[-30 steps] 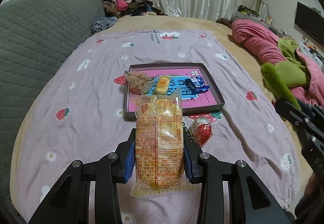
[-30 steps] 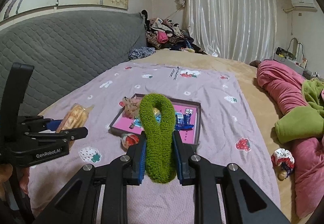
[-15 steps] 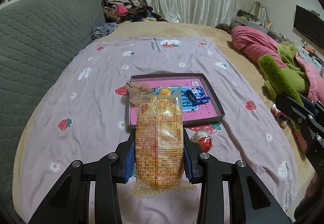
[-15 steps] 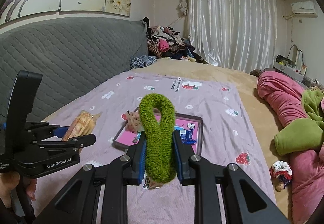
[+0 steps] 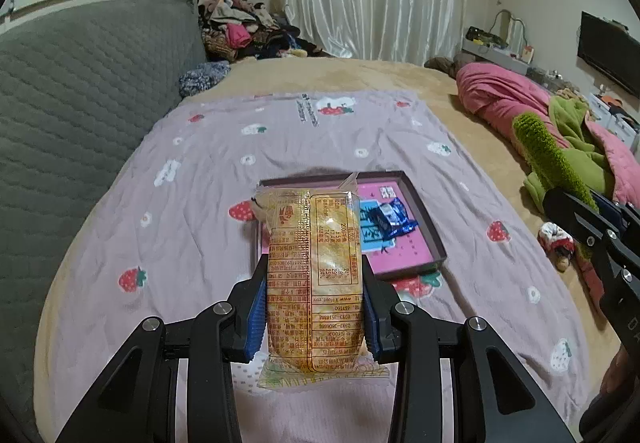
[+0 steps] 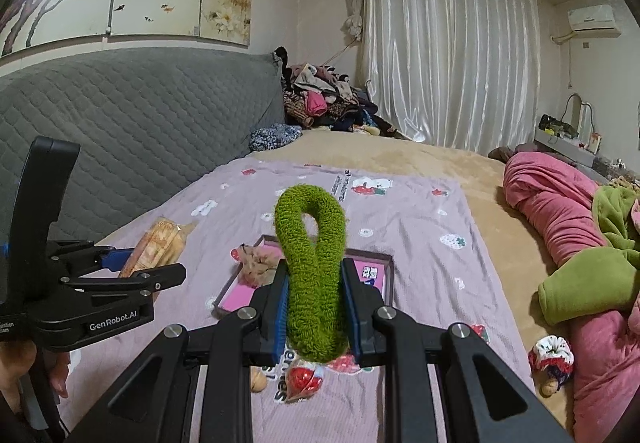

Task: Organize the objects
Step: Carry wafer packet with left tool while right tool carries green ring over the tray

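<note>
My left gripper (image 5: 315,317) is shut on an orange snack packet (image 5: 316,275), held above the lilac strawberry blanket (image 5: 180,235); it also shows in the right wrist view (image 6: 160,243). My right gripper (image 6: 314,317) is shut on a fuzzy green scrunchie (image 6: 312,263), seen too at the right of the left wrist view (image 5: 548,159). A shallow tray with a pink base (image 5: 424,239) lies ahead on the blanket and holds a blue wrapped candy (image 5: 390,217) and a beige scrunchie (image 6: 256,263).
A red wrapped candy (image 6: 302,379) and a small brown nut (image 6: 258,383) lie on the blanket in front of the tray. Pink and green bedding (image 6: 576,243) lies at the right. A grey quilted headboard (image 5: 80,115) runs along the left.
Both grippers have risen and pulled back from the tray, which now looks smaller and lower. Each still holds its object.
</note>
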Tool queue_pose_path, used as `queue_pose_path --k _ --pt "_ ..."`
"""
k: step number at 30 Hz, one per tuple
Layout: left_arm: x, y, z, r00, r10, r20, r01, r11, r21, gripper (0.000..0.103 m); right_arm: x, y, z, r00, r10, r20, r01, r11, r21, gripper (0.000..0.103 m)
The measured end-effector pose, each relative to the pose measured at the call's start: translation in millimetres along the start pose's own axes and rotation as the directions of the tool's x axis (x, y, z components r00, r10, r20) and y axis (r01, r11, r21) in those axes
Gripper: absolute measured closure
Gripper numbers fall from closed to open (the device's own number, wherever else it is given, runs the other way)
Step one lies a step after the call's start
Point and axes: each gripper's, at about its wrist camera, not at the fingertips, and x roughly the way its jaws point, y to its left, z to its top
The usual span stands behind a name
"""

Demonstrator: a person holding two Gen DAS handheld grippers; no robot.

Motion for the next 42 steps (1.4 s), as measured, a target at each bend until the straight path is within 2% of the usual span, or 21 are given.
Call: queue_pose_path --k 13,19,26,32,35,42 --pt "2 -8 27 0.999 -0.002 0.040 0.001 1.000 0.022 0.063 7 -5 23 0.999 -0.009 0.038 0.009 1.000 -0.003 0.079" --pt "18 -3 40 0.999 0.001 0.046 -0.002 1.000 0.013 0.063 15 -11 26 0.999 -0.014 0.051 0.013 1.000 0.004 0.079" --pt "61 6 47 1.000 0.008 0.018 -0.008 1.000 -0.009 0.063 48 -17 25 0.999 -0.011 0.035 0.011 1.000 0.012 0.079" --pt "110 11 40 1.000 0.008 -0.022 -0.008 1.000 -0.014 0.063 88 -22 14 1.000 -0.003 0.004 0.003 1.000 0.025 0.079" --pt "138 14 34 0.998 0.026 -0.049 -0.026 1.000 -0.007 0.063 112 -21 4 1.000 0.001 -0.019 -0.001 1.000 0.027 0.079" --pt "194 27 12 0.996 0.010 -0.089 -0.012 1.000 -0.024 0.063 169 -18 -28 0.996 0.031 -0.086 -0.027 0.999 0.044 0.079"
